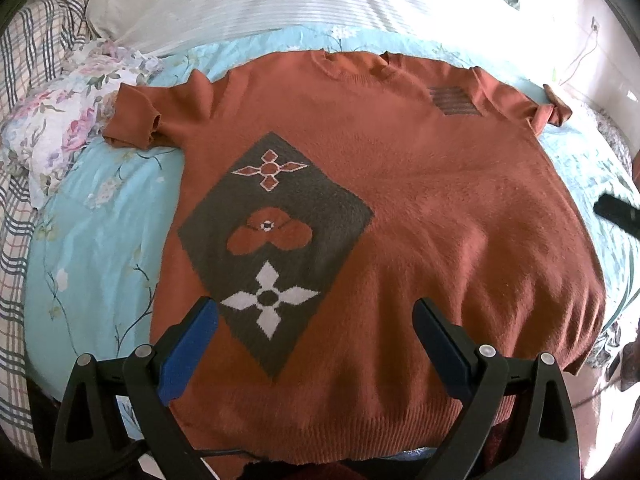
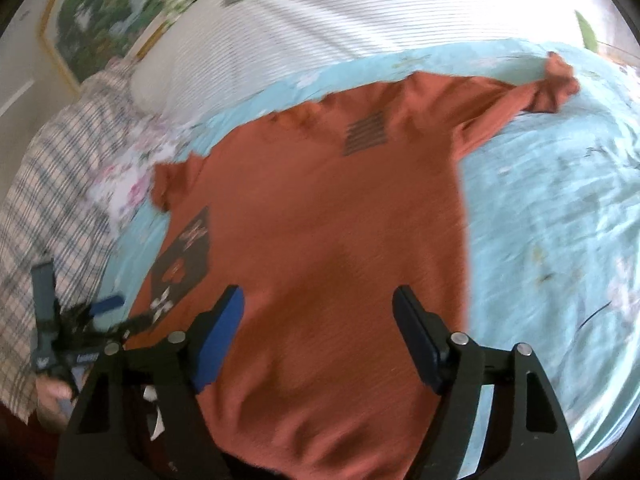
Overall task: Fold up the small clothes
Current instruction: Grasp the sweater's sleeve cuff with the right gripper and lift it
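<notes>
Orange sweater flat on bed, collar far, hem nearest both tools. Left tool wide, empty, above hem near diamond patch; right tool wide, empty, above hem's other side.

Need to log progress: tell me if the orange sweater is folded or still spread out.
Spread out. The orange sweater lies flat on the blue floral sheet, front up, both sleeves out sideways, hem unfolded. No fold visible in either view.
</notes>
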A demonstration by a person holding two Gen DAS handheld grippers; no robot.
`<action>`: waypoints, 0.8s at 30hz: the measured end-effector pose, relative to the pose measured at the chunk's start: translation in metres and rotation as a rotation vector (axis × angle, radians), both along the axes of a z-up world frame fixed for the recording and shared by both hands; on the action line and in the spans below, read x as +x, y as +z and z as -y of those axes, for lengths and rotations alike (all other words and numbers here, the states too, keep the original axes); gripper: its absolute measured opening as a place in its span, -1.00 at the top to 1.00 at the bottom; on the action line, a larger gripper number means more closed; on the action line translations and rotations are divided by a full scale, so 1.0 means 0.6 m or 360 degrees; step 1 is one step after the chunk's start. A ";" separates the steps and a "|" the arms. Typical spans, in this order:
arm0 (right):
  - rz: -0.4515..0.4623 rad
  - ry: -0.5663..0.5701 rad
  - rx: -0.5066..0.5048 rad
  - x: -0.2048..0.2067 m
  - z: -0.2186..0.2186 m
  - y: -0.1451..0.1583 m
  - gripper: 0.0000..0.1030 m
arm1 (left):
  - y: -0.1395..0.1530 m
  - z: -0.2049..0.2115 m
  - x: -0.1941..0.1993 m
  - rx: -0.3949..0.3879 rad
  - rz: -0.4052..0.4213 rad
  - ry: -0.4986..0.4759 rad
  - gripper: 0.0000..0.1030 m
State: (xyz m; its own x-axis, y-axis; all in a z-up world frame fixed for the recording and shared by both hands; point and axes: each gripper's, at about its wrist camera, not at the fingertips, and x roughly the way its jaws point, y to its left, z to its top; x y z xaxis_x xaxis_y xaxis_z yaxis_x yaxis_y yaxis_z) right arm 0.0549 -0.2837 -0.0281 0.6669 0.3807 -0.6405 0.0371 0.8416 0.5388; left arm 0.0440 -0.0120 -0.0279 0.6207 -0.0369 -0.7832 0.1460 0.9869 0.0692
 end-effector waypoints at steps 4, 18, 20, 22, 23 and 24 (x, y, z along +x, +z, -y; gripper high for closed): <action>0.0012 -0.0147 -0.0006 0.041 0.079 0.003 -0.37 | -0.004 0.004 0.012 0.0002 -0.0009 -0.0003 -0.90; -0.0099 -0.0763 -0.0210 0.256 0.391 0.000 -0.30 | -0.011 0.018 0.075 -0.0087 -0.0087 0.0009 -0.90; -0.0176 -0.0820 -0.0276 0.287 0.427 -0.016 -0.30 | -0.018 0.022 0.089 -0.0090 -0.0117 0.0010 -0.90; -0.0267 -0.0851 -0.0297 0.327 0.464 -0.046 -0.30 | -0.026 0.027 0.103 -0.0098 -0.0152 0.0008 -0.90; -0.0313 -0.0864 -0.0285 0.345 0.480 -0.060 -0.30 | -0.029 0.030 0.109 -0.0100 -0.0167 0.0004 -0.90; -0.0360 -0.0871 -0.0327 0.359 0.489 -0.073 -0.27 | -0.032 0.033 0.115 -0.0107 -0.0186 0.0001 -0.90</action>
